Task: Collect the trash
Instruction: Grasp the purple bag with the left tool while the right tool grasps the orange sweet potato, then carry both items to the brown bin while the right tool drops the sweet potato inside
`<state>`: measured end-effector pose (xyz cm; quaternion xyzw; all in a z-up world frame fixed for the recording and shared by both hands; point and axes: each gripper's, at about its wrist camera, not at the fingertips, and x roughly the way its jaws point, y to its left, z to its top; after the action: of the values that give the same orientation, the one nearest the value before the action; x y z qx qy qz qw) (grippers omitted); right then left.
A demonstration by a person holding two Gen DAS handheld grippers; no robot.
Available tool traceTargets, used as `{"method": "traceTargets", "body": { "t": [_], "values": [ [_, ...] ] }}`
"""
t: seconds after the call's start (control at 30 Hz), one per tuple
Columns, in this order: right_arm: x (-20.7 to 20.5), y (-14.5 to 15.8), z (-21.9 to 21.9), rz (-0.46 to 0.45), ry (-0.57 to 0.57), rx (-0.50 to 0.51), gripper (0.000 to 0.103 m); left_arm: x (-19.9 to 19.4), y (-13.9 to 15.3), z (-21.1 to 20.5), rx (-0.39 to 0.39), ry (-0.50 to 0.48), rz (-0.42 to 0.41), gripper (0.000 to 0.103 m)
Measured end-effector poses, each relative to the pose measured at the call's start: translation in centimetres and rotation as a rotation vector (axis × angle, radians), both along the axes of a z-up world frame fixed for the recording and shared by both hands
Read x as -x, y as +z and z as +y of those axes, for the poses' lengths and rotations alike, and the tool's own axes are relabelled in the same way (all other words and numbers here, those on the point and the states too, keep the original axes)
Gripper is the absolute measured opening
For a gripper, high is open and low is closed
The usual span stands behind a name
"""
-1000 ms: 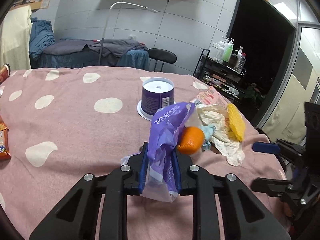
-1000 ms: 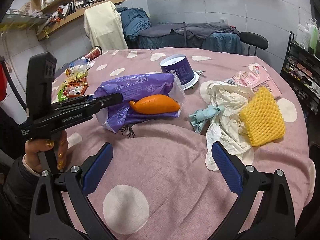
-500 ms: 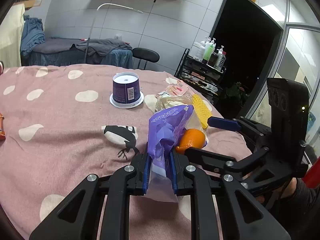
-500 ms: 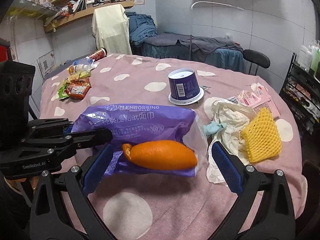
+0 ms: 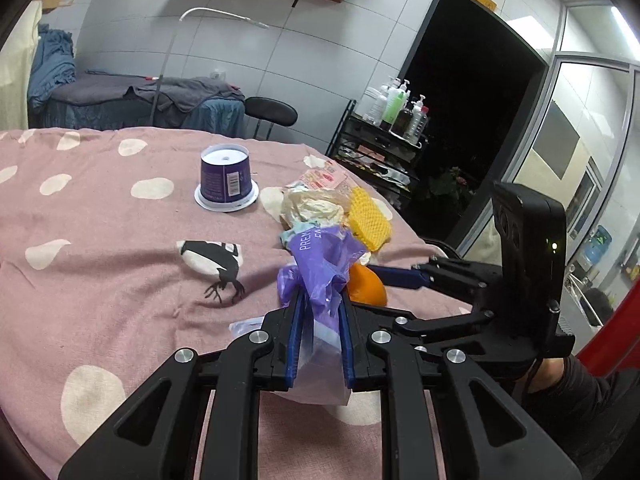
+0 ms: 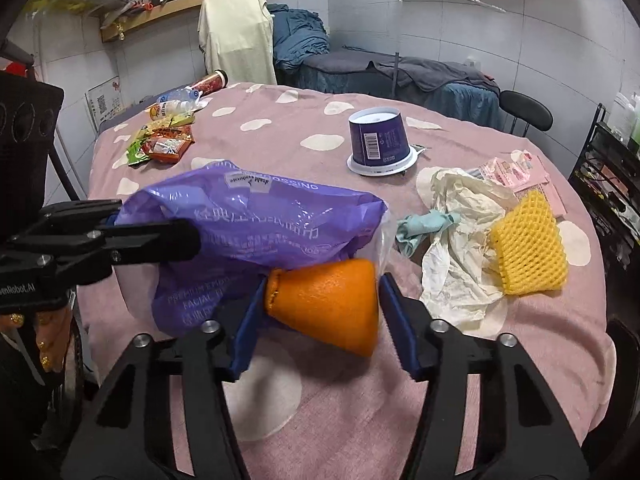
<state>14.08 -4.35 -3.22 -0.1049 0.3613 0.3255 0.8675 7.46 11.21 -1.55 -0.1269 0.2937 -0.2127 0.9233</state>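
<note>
On the pink spotted surface [image 6: 280,136], the left hand-held gripper [image 5: 319,312] is clenched on the purple bag [image 6: 256,220]. The right hand-held gripper [image 6: 320,300] is closing around the orange peel [image 6: 332,304] at the bag's mouth. Beyond it, crumpled paper [image 6: 460,248] and yellow foam net [image 6: 528,248] await collection.

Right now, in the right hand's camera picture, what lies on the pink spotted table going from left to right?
Snack packets → purple plastic bag → upturned purple tub on its white lid → crumpled cream paper → yellow foam fruit net.
</note>
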Motion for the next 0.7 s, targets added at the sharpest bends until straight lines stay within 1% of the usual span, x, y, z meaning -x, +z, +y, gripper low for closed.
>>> {"method": "traceTargets", "body": {
  "t": [0.03,0.07,0.13,0.23,0.4,0.47,0.53,0.63,0.7],
  "values": [
    [0.2,-0.1,-0.3,0.006,-0.008,-0.009,0.045,0.1,0.0,0.0,-0.003,0.005,-0.001,0.017],
    [0.3,-0.1,-0.7,0.012,-0.016,-0.023,0.044,0.1,0.0,0.1,-0.005,0.013,-0.002,0.017],
    [0.5,0.1,-1.6,0.022,-0.028,-0.059,0.044,0.2,0.0,0.1,-0.007,0.031,-0.003,0.017],
    [1.3,0.5,-2.7,0.008,-0.048,-0.088,0.044,0.4,0.1,-0.2,0.006,0.040,-0.014,0.017],
    [2.6,1.8,-5.1,-0.022,-0.092,-0.147,0.041,0.7,0.5,-1.9,-0.062,0.068,-0.046,0.015],
    [3.1,2.3,-6.4,-0.034,-0.123,-0.166,0.041,0.4,0.4,-2.3,-0.063,0.080,-0.038,0.015],
    [3.4,2.6,-7.9,-0.041,-0.158,-0.182,0.041,0.2,0.5,-2.9,-0.045,0.067,-0.038,0.015],
    [3.5,2.9,-10.0,-0.047,-0.207,-0.197,0.040,0.1,0.8,-4.2,-0.042,0.043,-0.050,0.015],
    [3.8,3.2,-11.8,-0.071,-0.259,-0.194,0.040,0.0,1.1,-5.3,-0.038,0.019,-0.061,0.015]
  ]
}}
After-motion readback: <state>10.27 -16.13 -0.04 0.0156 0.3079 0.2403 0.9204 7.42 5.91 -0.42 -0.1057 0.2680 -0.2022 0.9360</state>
